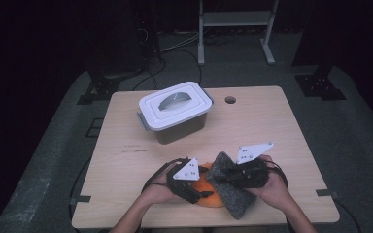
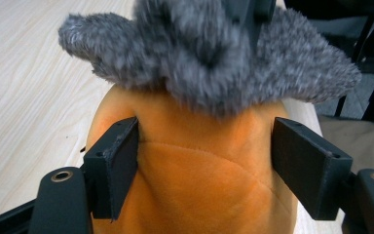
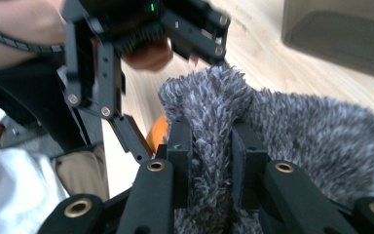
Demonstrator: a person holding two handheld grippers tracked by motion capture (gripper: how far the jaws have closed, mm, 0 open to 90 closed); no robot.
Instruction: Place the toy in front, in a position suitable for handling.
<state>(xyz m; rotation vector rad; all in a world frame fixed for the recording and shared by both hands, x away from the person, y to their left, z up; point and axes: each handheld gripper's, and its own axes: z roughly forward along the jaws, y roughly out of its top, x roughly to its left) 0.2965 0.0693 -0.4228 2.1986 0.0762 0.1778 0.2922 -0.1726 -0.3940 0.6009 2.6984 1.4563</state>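
Observation:
An orange plush item [image 2: 199, 170] lies near the table's front edge, with a grey fuzzy fabric piece [image 2: 199, 53] draped over its far end. My left gripper [image 2: 204, 151] straddles the orange plush, and both pads press into its sides. In the high view the left gripper [image 1: 200, 193] comes in from the left and the orange plush [image 1: 208, 198] peeks out under it. My right gripper [image 3: 208, 146] is shut on a fold of the grey fabric [image 3: 302, 131]. In the high view the right gripper [image 1: 227, 177] sits on top of the grey fabric [image 1: 233, 199], close to the left one.
A lidded white and grey plastic container [image 1: 175, 110] stands at the back left of the wooden table [image 1: 272, 131]. A round cable hole [image 1: 230, 100] sits near the table's far edge. Dark stands and cables lie on the floor beyond.

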